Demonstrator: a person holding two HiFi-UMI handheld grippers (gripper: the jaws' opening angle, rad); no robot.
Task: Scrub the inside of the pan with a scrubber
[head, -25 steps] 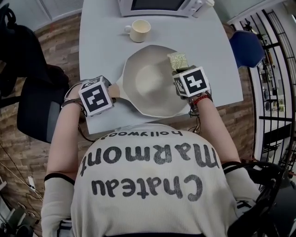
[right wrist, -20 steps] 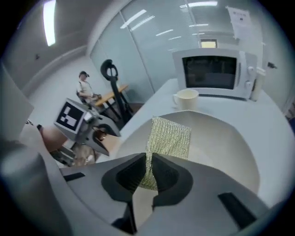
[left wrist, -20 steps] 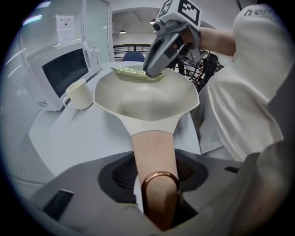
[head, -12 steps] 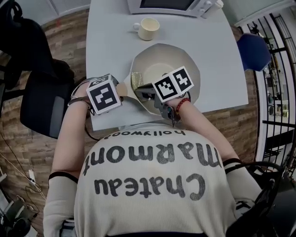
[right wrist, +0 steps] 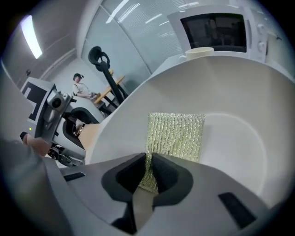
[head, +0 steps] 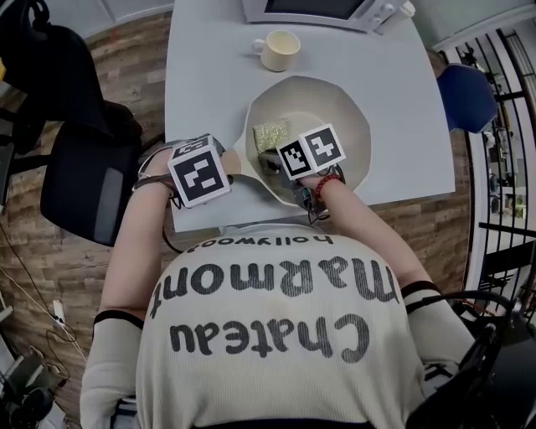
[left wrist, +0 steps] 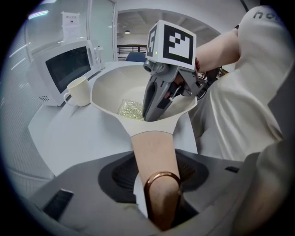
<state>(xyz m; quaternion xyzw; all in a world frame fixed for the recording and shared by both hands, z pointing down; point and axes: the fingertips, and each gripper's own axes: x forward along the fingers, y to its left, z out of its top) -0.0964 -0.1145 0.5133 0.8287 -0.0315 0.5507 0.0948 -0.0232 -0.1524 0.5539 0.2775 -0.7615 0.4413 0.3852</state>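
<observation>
A cream pan [head: 335, 100] sits on the white table, its tan handle [left wrist: 154, 166] with a copper ring pointing toward me. My left gripper [left wrist: 159, 216] is shut on that handle and shows at the table's near edge [head: 201, 172]. My right gripper [right wrist: 150, 173] is shut on a corner of the gold-green scrubber [right wrist: 177, 133]. The scrubber [head: 270, 134] lies flat on the pan's inner wall at its left side. The right gripper [head: 280, 159] reaches in over the pan's near rim [left wrist: 156, 103].
A cream mug [head: 280, 50] stands beyond the pan, and a white microwave [head: 322, 10] is at the table's far edge. A dark office chair [head: 84, 188] is left of the table, a blue chair [head: 465, 92] at the right.
The right gripper has swept the scrubber from the pan's far right side across to its left inner wall. The left gripper has kept its hold on the handle.
</observation>
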